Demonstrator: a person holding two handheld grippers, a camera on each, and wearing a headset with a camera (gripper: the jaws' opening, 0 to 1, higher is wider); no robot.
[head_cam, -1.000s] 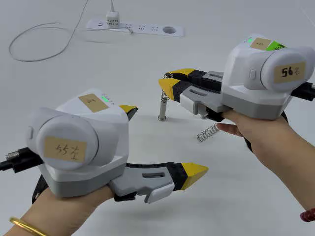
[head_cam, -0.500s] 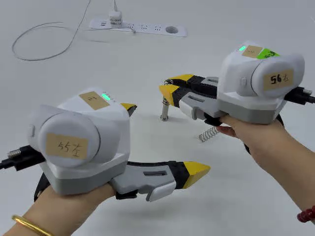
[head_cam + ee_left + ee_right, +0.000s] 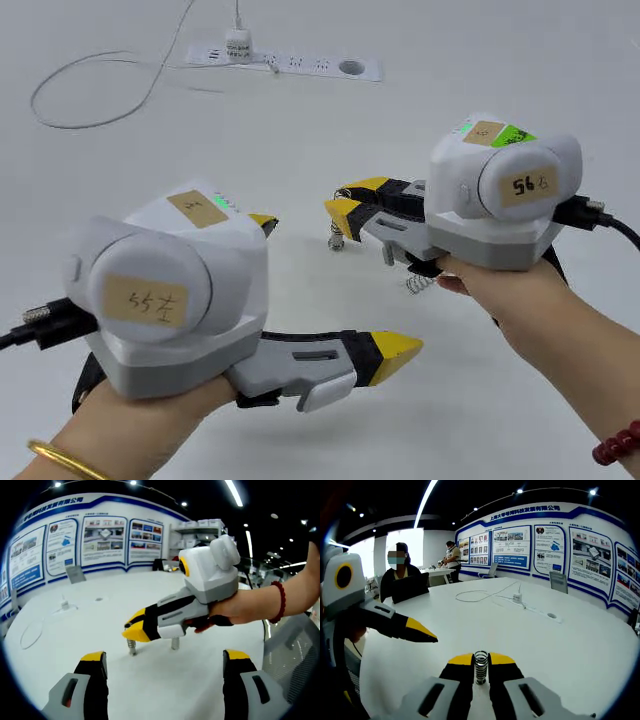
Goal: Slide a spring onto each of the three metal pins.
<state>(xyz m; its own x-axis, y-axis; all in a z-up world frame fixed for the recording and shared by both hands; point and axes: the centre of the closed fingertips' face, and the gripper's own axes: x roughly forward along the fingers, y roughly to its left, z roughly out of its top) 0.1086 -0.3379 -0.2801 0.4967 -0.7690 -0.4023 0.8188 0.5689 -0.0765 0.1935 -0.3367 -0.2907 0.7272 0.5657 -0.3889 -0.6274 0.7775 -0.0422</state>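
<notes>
The right gripper pinches a spring that stands up between its two yellow tips. The left gripper pokes in from the left, its pointy yellow tip near the spring but not touching it. Under them is a big white table.

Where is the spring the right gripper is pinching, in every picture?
Head view: spring under the right gripper tips, near the middle.
Left gripper view: spring below the yellow tip, left of centre.
Right gripper view: spring between the jaws, bottom middle.
Shared landmark: white power strip.
</notes>
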